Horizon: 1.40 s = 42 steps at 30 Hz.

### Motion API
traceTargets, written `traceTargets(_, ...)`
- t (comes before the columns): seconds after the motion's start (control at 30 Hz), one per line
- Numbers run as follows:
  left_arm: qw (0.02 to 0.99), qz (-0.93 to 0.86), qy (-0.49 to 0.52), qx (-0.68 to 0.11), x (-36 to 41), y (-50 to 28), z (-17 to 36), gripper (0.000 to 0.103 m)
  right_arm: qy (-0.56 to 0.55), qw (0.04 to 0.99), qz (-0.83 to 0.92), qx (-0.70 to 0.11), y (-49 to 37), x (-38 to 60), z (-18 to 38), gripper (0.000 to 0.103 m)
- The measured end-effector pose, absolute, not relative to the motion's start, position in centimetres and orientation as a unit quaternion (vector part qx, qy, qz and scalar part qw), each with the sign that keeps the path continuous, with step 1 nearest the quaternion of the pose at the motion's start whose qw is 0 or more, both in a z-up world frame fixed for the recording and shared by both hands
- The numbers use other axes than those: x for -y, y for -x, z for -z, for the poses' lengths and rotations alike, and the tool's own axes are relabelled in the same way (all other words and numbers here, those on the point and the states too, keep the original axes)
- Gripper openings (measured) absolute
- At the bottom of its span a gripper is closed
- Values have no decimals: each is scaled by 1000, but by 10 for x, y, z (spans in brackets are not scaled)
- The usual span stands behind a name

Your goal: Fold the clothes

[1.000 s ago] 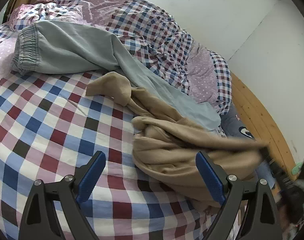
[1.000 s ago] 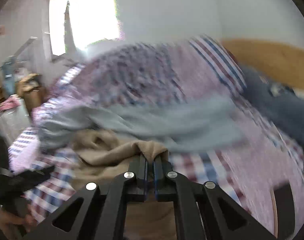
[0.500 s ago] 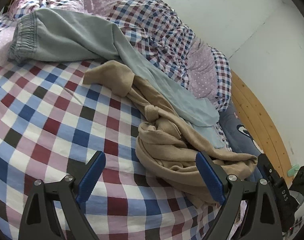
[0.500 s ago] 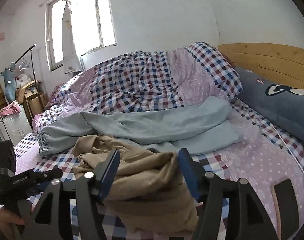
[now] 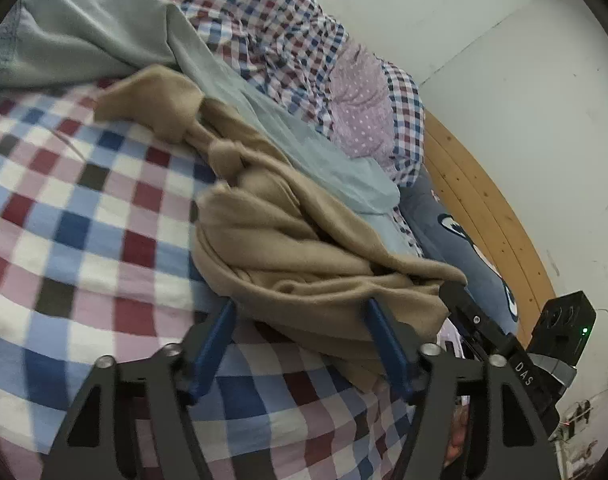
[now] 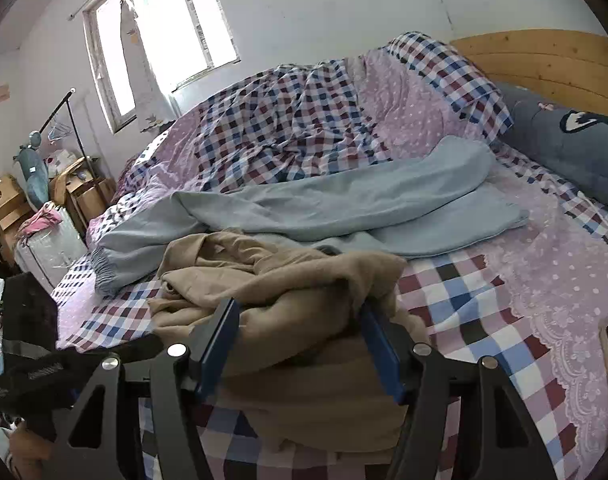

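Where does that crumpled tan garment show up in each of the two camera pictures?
Left wrist view: the tan garment fills the centre, stretching from upper left to lower right.
Right wrist view: the tan garment is heaped at lower centre, just beyond the open jaws.
Shared landmark: the light blue trousers lying behind it.

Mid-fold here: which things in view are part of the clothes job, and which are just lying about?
Job:
crumpled tan knit garment
light blue-grey sweatpants
left claw, open
right claw, open

Lying about:
checked quilt
dark blue cartoon pillow
cardboard boxes
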<state>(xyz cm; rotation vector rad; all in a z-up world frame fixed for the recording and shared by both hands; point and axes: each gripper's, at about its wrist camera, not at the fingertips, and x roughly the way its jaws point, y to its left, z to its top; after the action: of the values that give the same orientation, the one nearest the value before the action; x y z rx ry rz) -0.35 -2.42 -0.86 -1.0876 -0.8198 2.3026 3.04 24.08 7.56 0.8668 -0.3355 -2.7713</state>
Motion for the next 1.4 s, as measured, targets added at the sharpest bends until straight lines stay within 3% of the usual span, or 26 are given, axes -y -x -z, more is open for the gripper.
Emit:
traceTargets(0.03,235,-834,399,300,22,4,11,50,-302,114,940,113,-29,-239,-73,67)
traceTargets(0.17,247,-826,401,310,18,7,15,39,-325,131,930,108,-29,-233,-65,67)
traceTargets(0.43,243,-834,366,334,31,4,4,8,-333,175,923,86,-38,-219,-65,67)
traceTargets(0.63,226,-861,307,337,56,-3,-24,6,-335,276,898,72,-49,-188,-65,67)
traceTargets(0.87,187,-875,262,362,99,-10,-41,5,-335,395,855,-1,-75,-126,-60,67)
traceTargets(0.97,165,-878,248,376,118,-12,-44,5,-323,392,861,3,-76,-128,-63,67)
traceTargets(1.23,54,-903,167,392,184,-40,-69,4,-273,330,896,120,-56,-189,-84,67)
traceTargets(1.4,-39,-874,201,441,230,-40,-39,4,-293,278,903,148,-42,-208,-81,67)
